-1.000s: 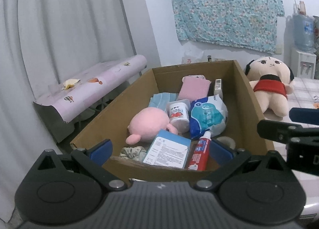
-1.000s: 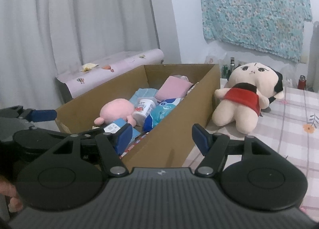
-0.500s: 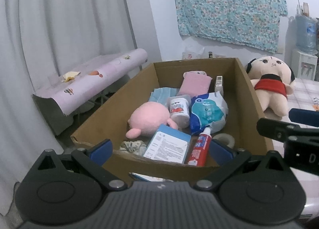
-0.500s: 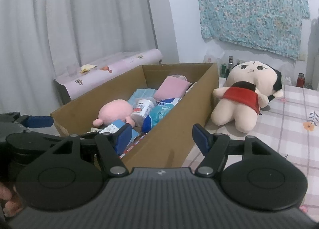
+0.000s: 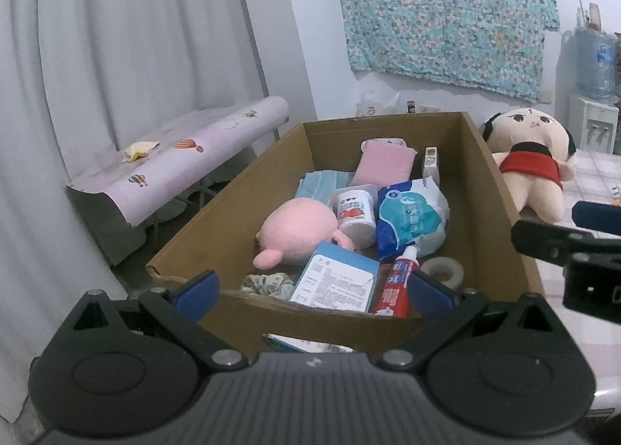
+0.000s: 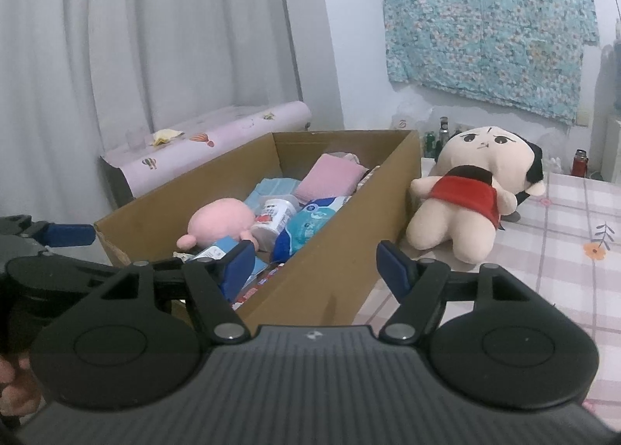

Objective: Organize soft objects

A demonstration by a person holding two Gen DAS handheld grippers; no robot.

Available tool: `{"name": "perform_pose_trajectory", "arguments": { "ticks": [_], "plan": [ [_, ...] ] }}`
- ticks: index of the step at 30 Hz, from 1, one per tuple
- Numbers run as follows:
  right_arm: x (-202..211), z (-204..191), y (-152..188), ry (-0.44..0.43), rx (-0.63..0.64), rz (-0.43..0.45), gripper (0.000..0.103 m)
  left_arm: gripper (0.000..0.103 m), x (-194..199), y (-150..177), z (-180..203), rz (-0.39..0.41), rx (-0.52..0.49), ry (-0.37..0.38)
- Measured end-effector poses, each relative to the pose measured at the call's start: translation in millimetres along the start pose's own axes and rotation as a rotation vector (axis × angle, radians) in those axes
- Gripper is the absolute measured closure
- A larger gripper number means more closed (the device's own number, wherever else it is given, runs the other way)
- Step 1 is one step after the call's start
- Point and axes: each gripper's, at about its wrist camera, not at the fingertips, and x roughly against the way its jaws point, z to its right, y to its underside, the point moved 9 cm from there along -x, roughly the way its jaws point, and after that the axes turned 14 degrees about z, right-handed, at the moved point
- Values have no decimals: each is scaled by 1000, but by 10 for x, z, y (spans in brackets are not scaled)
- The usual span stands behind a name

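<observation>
A cardboard box (image 5: 485,189) on the table holds a pink plush (image 5: 299,229), a pink folded cloth (image 5: 384,161) and sundries. A big-headed doll in red (image 6: 465,193) lies outside, just beside the box's right wall. Only the left wrist view shows the scrunchie (image 5: 266,284) and tape roll (image 5: 442,270) at the near end (hidden from the right). The left hand-held gripper (image 5: 310,286) is spread, empty; the right hand-held gripper (image 6: 316,260), jaws just widening, also grips nothing. The checked tablecloth (image 6: 562,282) spreads rightward; behind are white curtains (image 6: 155,37) and a floral cloth (image 6: 485,18) on the wall.
</observation>
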Motion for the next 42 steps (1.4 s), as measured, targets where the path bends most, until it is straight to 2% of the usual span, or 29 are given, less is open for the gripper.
{"name": "perform_pose_trajectory", "arguments": {
  "ticks": [13,16,21,24,33,42],
  "plan": [
    [-23,62,3,6,-22,-2,34,0,18,-29,-27,17,-10,-5],
    [-59,96,40,6,-41,-33,34,0,14,-36,-30,26,-20,-14],
    [-29,134,30,29,-31,-16,34,0,17,-51,-18,21,-30,-1],
    [39,158,-14,44,-19,24,34,0,19,-89,-3,34,-42,1],
    [61,300,2,71,-41,-2,34,0,-16,-139,87,43,-87,37],
    [86,301,-4,84,-7,-2,34,0,-62,-189,72,47,-51,44]
  ]
}}
